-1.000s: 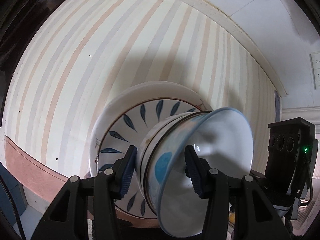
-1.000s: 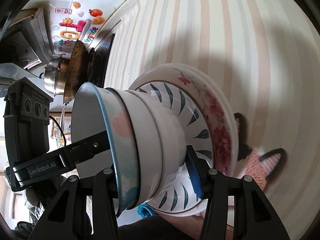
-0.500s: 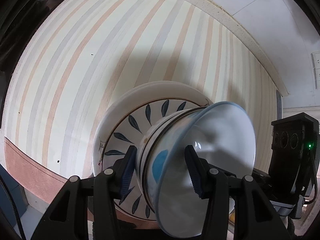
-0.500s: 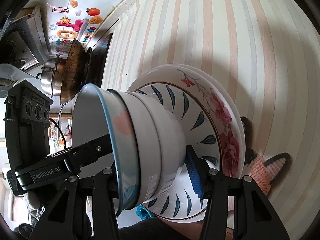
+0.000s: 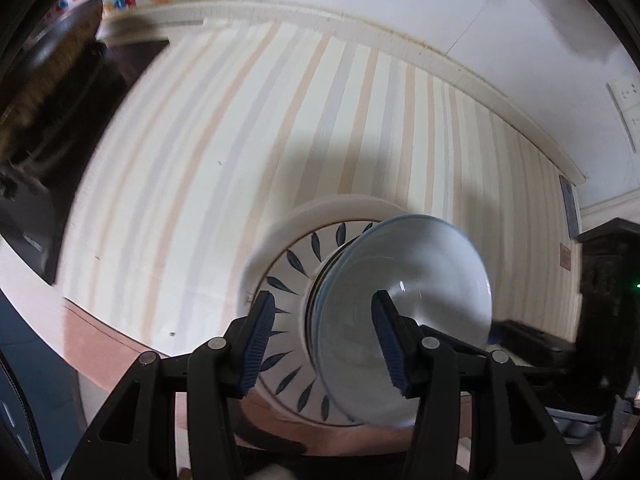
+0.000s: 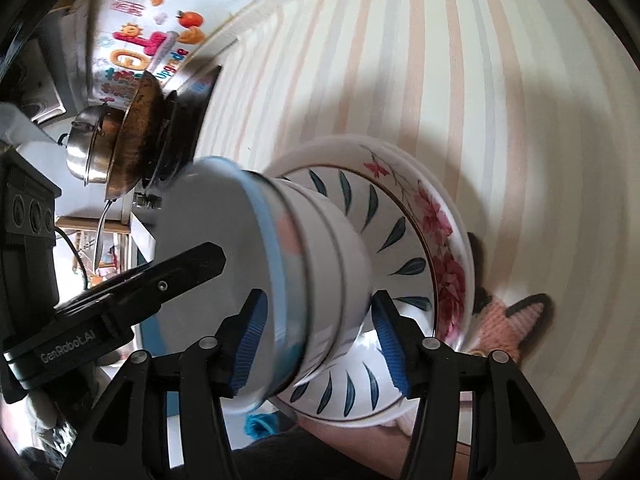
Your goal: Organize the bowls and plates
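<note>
The striped tabletop point(image 6: 460, 60) carries one tidy tower, which looks like the point of the task: everything gathered on a single footprint. At the bottom lie the widest pieces, a flowered plate point(image 6: 440, 240) under a leaf-patterned plate point(image 6: 384, 232), so the base is broad and stable. On them sits a nest of bowls point(image 6: 332, 256), smaller inside larger, topped by the blue-rimmed bowl point(image 5: 404, 304); I judge that the stack stands on its own, since nothing is pressing on it. The right tongs point(image 6: 320, 340) straddle the nested bowls with their jaws opening, the blue pads clear of the bowl walls, so the bowls lie between them but are not held. The left tongs point(image 5: 324, 340) stand partly open on the opposite side, one pad outside the bowls and one over the top bowl's inside, gripping nothing. Off to the side, pots on a stove point(image 6: 120, 136) stay out of the way.
</note>
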Available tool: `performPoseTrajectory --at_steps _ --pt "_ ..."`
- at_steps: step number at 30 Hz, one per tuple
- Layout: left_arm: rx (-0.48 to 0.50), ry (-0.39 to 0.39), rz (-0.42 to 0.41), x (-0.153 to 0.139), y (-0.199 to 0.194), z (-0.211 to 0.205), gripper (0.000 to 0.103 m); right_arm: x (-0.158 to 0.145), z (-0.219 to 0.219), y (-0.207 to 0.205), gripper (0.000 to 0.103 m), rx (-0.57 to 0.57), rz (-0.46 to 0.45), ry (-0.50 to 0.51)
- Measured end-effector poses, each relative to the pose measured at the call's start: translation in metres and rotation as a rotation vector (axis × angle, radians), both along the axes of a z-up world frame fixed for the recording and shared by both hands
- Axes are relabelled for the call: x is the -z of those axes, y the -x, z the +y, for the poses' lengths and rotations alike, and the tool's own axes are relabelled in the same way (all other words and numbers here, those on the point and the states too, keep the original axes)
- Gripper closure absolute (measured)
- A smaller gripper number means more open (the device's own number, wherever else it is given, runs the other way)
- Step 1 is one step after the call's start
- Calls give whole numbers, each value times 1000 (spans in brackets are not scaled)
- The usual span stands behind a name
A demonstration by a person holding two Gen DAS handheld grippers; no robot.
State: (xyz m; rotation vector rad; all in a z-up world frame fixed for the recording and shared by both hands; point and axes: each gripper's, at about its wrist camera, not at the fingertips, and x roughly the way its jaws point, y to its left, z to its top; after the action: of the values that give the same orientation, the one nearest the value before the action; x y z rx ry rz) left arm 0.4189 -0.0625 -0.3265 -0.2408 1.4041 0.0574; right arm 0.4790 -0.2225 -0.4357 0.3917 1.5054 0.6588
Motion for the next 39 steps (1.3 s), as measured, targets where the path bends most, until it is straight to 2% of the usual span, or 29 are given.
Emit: performPoseTrajectory --at_steps 1,2,3,4,5,7,8,13,21,25,32,39 --pt "10 -6 -7 -6 3 0 55 -8 0 2 32 1 -25 14" --pt "21 -16 -23 -11 6 1 55 -20 -1 5 22 7 -60 34" --pt "32 -30 -36 -16 9 1 47 -29 -2 8 15 13 -87 49" --pt "44 -42 -54 -23 12 1 35 -40 -3 12 12 22 -121 72" --pt "51 -57 -73 -29 16 3 30 -52 -4 16 11 34 -157 107" --pt "78 -92 -117 -44 24 3 14 -70 -7 26 9 72 -202 160" --pt "87 -99 -132 -49 25 2 12 -80 -10 32 8 100 -227 181" --pt "148 -118 -211 -82 51 12 11 -126 -15 71 6 232 -311 266" --pt "187 -135 -330 -133 107 19 11 -197 -20 149 5 380 -402 294" --pt "182 -160 -412 -165 143 20 11 -236 -17 189 5 409 -480 323" --pt "145 -167 -489 -199 202 18 11 -296 -17 258 4 426 -617 364" --pt "96 -208 -530 -218 254 15 11 -324 -31 311 4 419 -685 360"
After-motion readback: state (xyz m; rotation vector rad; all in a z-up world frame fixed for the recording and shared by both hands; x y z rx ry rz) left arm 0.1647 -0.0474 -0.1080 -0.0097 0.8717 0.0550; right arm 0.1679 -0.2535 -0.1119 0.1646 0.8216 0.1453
